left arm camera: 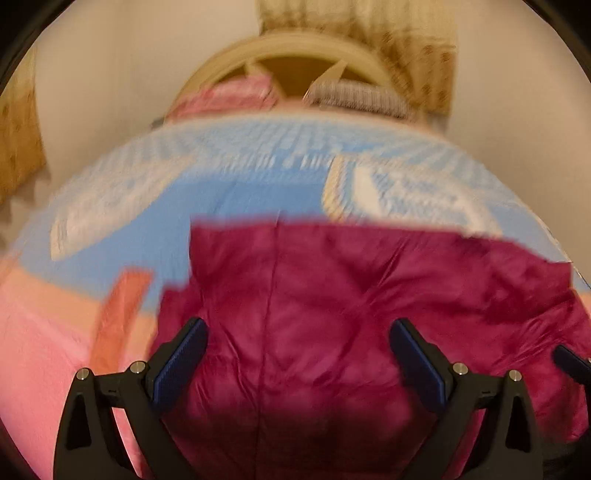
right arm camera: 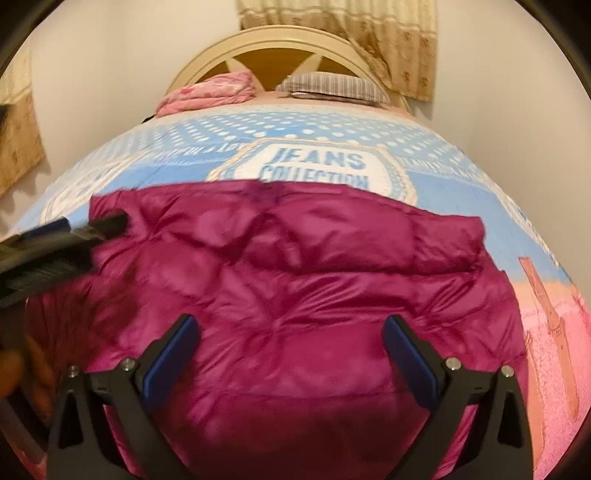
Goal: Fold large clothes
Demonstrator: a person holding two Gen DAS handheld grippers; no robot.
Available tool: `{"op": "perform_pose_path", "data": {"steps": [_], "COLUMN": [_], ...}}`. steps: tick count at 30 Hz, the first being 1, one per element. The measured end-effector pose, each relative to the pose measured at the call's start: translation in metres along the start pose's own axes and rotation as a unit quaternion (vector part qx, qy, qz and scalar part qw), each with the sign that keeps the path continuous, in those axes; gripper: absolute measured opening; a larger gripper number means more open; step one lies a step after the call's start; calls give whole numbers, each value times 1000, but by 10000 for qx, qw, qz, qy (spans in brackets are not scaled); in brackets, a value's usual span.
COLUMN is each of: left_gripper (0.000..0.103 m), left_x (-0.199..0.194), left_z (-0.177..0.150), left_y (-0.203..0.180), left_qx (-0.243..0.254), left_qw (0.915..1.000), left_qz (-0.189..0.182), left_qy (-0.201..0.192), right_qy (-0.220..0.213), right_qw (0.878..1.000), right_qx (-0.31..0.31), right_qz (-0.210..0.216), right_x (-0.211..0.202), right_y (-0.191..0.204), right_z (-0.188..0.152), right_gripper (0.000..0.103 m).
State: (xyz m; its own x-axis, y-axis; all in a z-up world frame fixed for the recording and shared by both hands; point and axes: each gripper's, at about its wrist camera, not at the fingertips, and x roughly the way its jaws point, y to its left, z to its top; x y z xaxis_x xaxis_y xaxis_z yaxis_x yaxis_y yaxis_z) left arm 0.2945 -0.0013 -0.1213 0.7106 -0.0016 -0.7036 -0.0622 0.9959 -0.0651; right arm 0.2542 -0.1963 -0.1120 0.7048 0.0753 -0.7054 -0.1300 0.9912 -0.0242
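Note:
A magenta quilted down jacket (right arm camera: 295, 280) lies spread on the bed, filling the lower half of both views (left arm camera: 332, 314). My left gripper (left arm camera: 297, 334) hovers open over its left part, nothing between the fingers; the left wrist view is blurred by motion. My right gripper (right arm camera: 290, 330) is open above the middle of the jacket, also holding nothing. In the right wrist view the left gripper (right arm camera: 92, 227) shows as a dark blurred shape at the jacket's upper left. One fingertip (left arm camera: 569, 360) of the right gripper shows at the right edge of the left wrist view.
The bedspread (right arm camera: 461, 173) is blue with white dots and a "JEANS COLLECTION" badge, pink toward the near edge. A pink folded quilt (right arm camera: 210, 90) and a striped pillow (right arm camera: 332, 86) lie by the cream headboard (right arm camera: 229, 48). Curtains (right arm camera: 388, 33) hang behind; white walls flank the bed.

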Motion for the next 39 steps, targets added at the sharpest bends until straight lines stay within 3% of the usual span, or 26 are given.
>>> {"op": "perform_pose_path", "data": {"steps": [3,9,13,17,19,24,30,39], "left_gripper": [99,101,101,101,101,101,101,100], "left_x": [6,12,-15,-62,-78,-84,-78,-88], "left_z": [-7,-7,-12,-34,-54,-99,-106,-111], "left_y": [10,8,16,29,43,64,58,59], "left_qx": [-290,-302,-292,-316,-473,-1082,-1396,-1640], "left_qw": [9994,9991,9992,9993,9988,9940,9885,9844], "left_qz": [-182,-260,-241,-96,98,60,-346,-592], "left_qy": [-41,124,84,-177,-107,179,473,225], "right_qy": [50,257,319,348,304,11,119,389], "right_qw": [10000,9992,9990,9987,9984,9993,9986,9978], "right_qx": [-62,-226,-238,-279,-321,-170,-259,-304], "right_qz": [5,-190,-208,-265,-348,-324,-440,-432], "right_x": [11,24,26,22,15,-31,-31,-16], "right_y": [5,10,10,12,14,17,24,24], "right_z": [-12,-16,-18,-17,-18,-44,-68,-65], "right_gripper": [103,103,103,103,103,103,103,103]}}
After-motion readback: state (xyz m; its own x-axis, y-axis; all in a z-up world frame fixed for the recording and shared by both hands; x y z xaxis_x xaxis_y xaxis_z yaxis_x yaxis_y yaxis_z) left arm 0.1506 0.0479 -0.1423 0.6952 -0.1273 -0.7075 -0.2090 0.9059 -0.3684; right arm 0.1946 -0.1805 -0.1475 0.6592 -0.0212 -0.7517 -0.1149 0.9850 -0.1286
